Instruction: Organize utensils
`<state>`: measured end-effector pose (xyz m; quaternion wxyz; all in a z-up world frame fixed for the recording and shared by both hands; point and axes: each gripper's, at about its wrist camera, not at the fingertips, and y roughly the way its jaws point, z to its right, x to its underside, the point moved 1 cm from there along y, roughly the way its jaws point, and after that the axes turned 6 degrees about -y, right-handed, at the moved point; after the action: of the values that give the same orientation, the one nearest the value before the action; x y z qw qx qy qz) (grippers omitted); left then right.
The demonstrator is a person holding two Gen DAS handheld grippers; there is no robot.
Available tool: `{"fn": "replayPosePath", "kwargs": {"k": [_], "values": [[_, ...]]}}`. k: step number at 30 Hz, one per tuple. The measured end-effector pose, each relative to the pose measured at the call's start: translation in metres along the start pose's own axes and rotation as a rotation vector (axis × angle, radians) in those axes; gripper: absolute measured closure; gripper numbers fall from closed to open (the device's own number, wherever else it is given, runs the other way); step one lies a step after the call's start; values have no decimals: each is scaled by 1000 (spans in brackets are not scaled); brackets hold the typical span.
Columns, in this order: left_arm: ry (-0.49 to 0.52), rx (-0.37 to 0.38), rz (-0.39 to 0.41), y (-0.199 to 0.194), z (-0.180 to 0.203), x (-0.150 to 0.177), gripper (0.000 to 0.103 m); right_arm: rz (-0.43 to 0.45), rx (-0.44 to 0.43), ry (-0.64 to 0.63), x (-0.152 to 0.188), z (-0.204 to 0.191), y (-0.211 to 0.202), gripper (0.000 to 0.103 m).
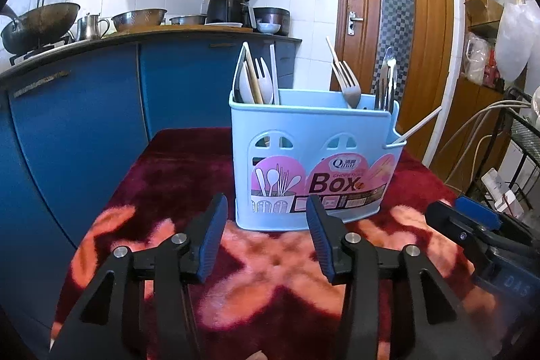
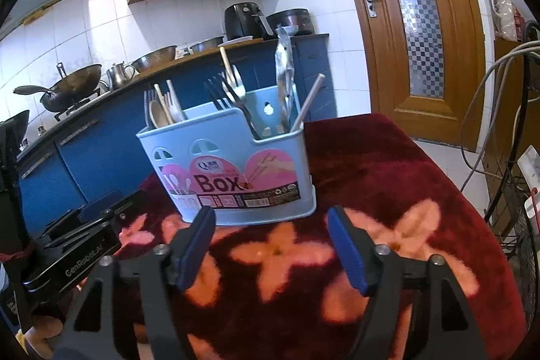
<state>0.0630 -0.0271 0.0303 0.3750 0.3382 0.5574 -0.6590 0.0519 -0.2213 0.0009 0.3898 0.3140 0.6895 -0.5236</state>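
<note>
Your utensils already stand sorted in the blue box (image 1: 314, 157) at frame centre; both left tongs (image 1: 266, 238) and right tongs (image 2: 271, 248) gape empty, nothing left on the desk (image 1: 189, 164).

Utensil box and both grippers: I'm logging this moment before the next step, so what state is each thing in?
Utensil box: upright on the red cloth, holding utensils.
Forks: standing in the box, tines up.
White stick: leaning out over the box's right end.
Left gripper: open, nothing between the pads.
Right gripper: open, nothing between the pads.
Door: closed.
</note>
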Motion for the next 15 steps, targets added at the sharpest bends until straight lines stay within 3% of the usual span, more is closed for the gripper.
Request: {"fn": "replayPosePath", "kwargs": {"k": [15], "values": [[-20,-26,-15,10,-7,5,52,-28,2,18,6,4,8,25]]}}
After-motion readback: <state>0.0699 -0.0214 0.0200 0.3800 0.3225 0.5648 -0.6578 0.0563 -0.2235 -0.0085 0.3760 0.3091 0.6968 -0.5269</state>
